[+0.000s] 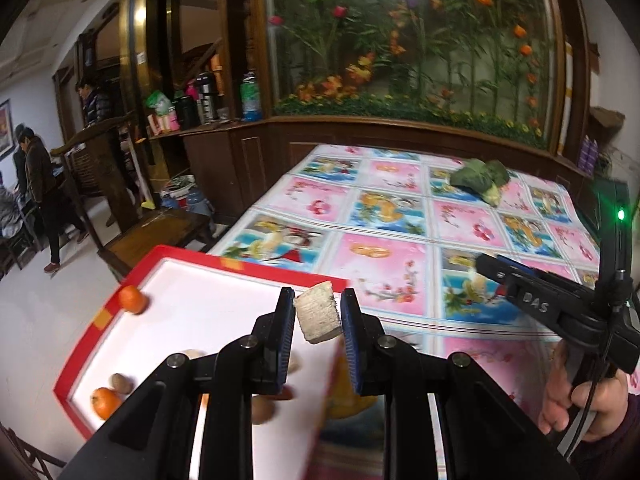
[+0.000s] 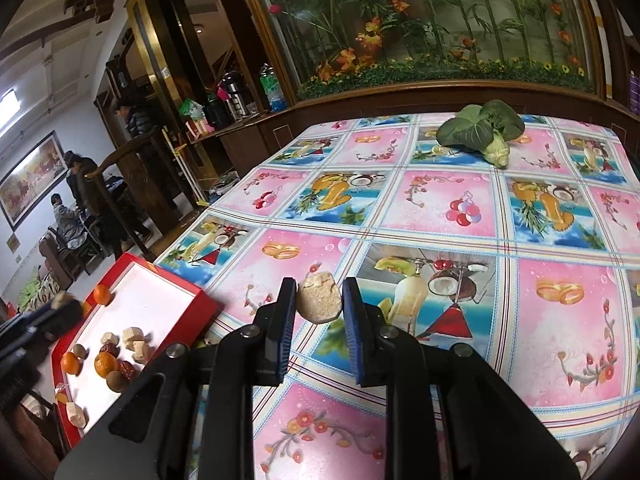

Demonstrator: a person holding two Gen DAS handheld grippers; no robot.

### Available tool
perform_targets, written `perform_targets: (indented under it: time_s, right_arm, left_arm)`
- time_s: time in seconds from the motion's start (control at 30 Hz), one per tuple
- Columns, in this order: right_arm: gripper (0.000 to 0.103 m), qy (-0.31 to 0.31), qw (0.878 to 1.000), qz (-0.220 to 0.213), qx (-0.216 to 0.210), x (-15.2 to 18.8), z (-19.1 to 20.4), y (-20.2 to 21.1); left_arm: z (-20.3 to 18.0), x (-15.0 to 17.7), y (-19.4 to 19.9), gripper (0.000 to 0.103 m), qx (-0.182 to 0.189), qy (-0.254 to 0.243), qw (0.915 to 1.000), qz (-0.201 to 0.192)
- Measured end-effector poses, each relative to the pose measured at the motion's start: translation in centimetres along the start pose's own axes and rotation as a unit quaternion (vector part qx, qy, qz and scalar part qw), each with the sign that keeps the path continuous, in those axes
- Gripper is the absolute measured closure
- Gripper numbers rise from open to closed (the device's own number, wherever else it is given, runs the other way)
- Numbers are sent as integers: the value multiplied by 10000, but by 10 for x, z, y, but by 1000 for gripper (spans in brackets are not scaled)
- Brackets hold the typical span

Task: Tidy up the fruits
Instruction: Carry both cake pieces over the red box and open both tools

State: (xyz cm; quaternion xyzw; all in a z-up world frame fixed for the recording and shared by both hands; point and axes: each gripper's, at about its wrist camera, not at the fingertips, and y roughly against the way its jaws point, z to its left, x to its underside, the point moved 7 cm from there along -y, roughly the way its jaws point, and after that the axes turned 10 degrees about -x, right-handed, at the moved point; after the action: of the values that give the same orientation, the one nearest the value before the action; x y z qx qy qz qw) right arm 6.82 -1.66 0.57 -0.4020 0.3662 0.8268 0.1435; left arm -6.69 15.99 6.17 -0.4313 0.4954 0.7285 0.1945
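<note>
Left gripper [image 1: 318, 320] is up over the red tray [image 1: 224, 261], its blue-padded fingers [image 1: 285, 336] pinching a pale, ridged chunk [image 1: 318, 314] by its two sides. The tray's white floor shows a small orange [image 1: 132, 299] near the far rim and another orange [image 1: 105, 402] beside a brown nut [image 1: 121, 383] at the near end. Right gripper [image 2: 319, 304] hangs above the fruit-print tablecloth on the surface [image 2: 440, 200], fingers [image 2: 287, 320] nipping a rounded, grainy beige piece [image 2: 319, 298]. From that side the tray [image 2: 188, 285] sits at the surface's left edge, holding oranges, dark red fruits and pale cubes [image 2: 133, 336]. A leafy green vegetable [image 2: 480, 128] lies far across the cloth, well apart from both grippers. A hand [image 1: 580, 400] grips the right tool's handle.
</note>
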Motion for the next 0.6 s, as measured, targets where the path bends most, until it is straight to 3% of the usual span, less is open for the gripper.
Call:
perform_targets:
  time_s: [0.2, 0.33, 0.47, 0.6]
  right_arm:
    - [78, -238, 9995, -195, -71, -2, 18, 5]
    - [78, -249, 9977, -328, -542, 3, 65, 5]
    - [77, -208, 9922, 21, -1230, 19, 118, -18]
    - [77, 47, 9873, 423, -1531, 34, 159, -45]
  left_arm:
    - [61, -3, -4, 80, -398, 412, 9983, -107]
    - [109, 1, -19, 80, -755, 769, 9942, -17]
    - [145, 12, -29, 80, -1014, 974, 9900, 115]
    - [160, 24, -37, 80, -1153, 993, 9880, 251]
